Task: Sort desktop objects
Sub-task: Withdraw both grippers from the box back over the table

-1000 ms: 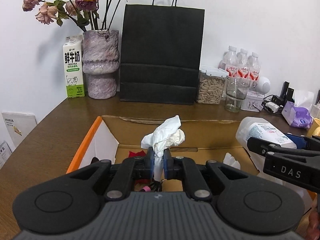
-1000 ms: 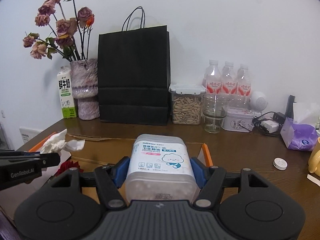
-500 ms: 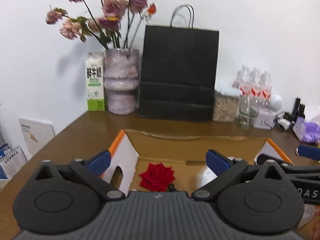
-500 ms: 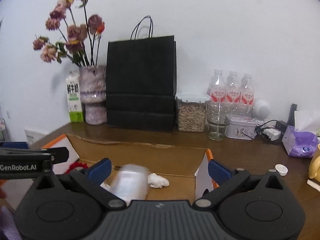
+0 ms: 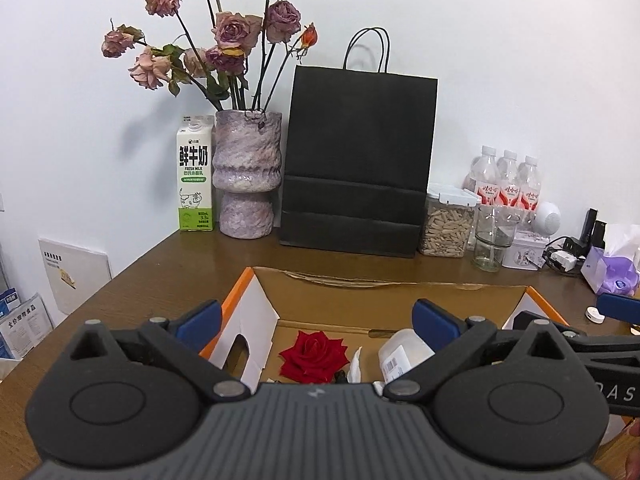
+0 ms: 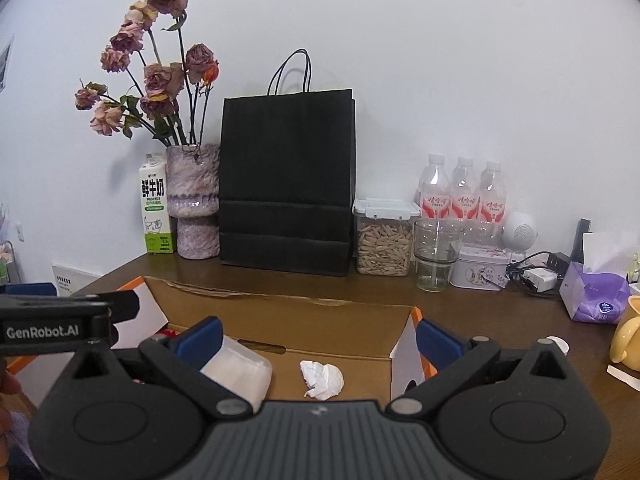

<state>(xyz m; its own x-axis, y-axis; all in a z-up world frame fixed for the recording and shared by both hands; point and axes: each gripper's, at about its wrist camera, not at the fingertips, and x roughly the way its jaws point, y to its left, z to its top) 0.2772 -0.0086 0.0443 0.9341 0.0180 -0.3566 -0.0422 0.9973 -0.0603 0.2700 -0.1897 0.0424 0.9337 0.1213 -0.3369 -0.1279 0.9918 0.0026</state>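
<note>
— Where do the two grippers stand right now?

— Both hang over the open cardboard box (image 5: 400, 292), and both are spread wide with nothing between the fingers. The left gripper (image 5: 316, 316) has its blue pads far apart at the lower middle of its view; the right gripper (image 6: 318, 336) looks the same in its own.

— So what's in the box?

— From the left view: a red rose (image 5: 314, 354) just beyond and below the open fingers, near centre, and a white plastic container (image 5: 404, 354) lying on its side to the right of it, partly behind the right-hand finger. A scrap of white tissue sits between the two.

— And from the right side?

— The container (image 6: 240, 372) lies low at the left, touching or just behind the left finger; I can't say which. A crumpled tissue (image 6: 322, 378) lies on the box floor near the frame's centre.

— What's left to pick up?

— My guess is things out on the counter (image 6: 480, 312): a small white cap (image 6: 558, 343) lies just right of the box, at the right of the frame, a yellow mug (image 6: 626, 332) further right. The right gripper is clearly the nearer one for those; it would have to swing rightward, out past the box's orange-edged flap.
</note>
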